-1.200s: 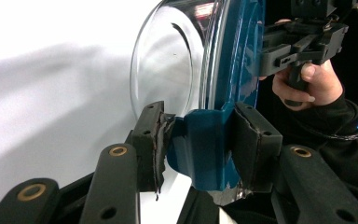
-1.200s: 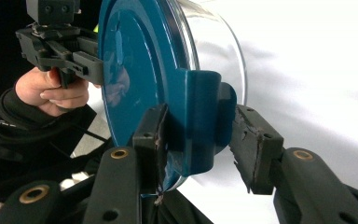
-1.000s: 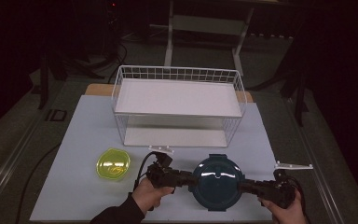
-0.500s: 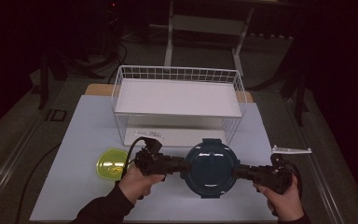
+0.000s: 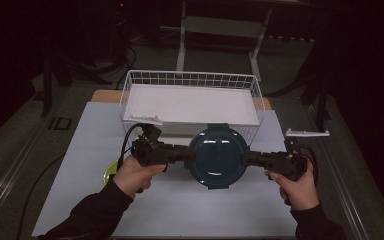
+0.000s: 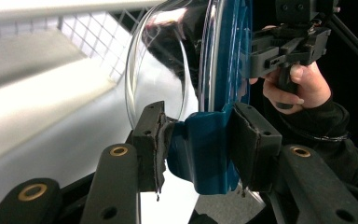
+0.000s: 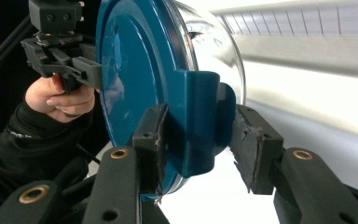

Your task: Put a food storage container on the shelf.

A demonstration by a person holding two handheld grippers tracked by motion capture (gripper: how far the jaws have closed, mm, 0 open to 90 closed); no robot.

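White bench (image 5: 90, 150) before my wire basket (image 5: 190, 80), left claw (image 5: 189, 155) and right claw (image 5: 246, 159) each clamped on the blue lidded bowl (image 5: 217, 156)

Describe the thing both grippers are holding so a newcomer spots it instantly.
Start at the white wire basket at the table's far side. Just in front of it, lifted between the left gripper and right gripper, is a round container: clear glass bowl under a dark teal lid with clip tabs. The small yellow-green dish nearby is smaller and sits on the table.
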